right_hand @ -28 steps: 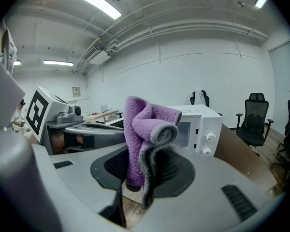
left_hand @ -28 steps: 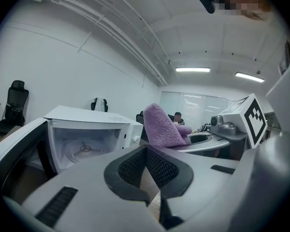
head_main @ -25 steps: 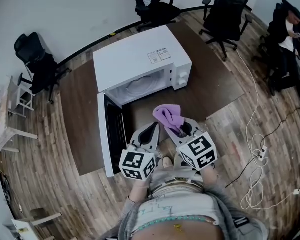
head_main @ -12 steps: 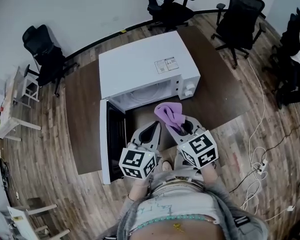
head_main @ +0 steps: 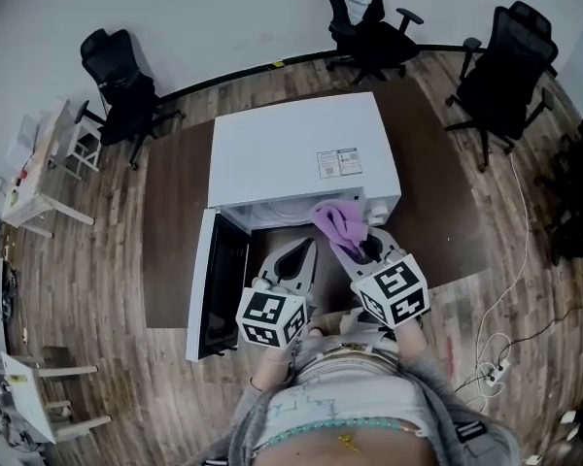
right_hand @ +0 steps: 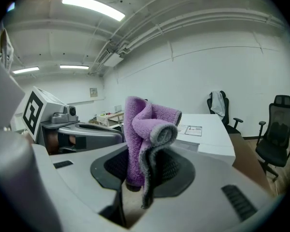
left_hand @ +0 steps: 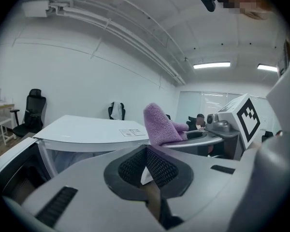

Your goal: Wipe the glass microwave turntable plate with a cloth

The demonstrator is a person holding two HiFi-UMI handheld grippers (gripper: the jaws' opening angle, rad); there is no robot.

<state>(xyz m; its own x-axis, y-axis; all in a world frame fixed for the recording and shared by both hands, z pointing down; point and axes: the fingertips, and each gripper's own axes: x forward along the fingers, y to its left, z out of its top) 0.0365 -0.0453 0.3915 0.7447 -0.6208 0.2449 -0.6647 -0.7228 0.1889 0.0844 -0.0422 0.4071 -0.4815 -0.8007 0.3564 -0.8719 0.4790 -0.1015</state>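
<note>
Cloth (head_main: 338,223), clamped in right hand-held gripper (head_main: 362,247), is nearing the open microwave (head_main: 291,153) alongside closed, empty left hand-held gripper (head_main: 297,256); wiping pending.

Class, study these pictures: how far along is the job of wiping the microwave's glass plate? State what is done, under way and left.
Done: the microwave door stands open, and the right hand-held gripper grips the purple cloth. In hand: both grippers sit before the opening, the left hand-held gripper shut and empty. Left: the cloth is outside the microwave, so wiping the plate likely remains.
</note>
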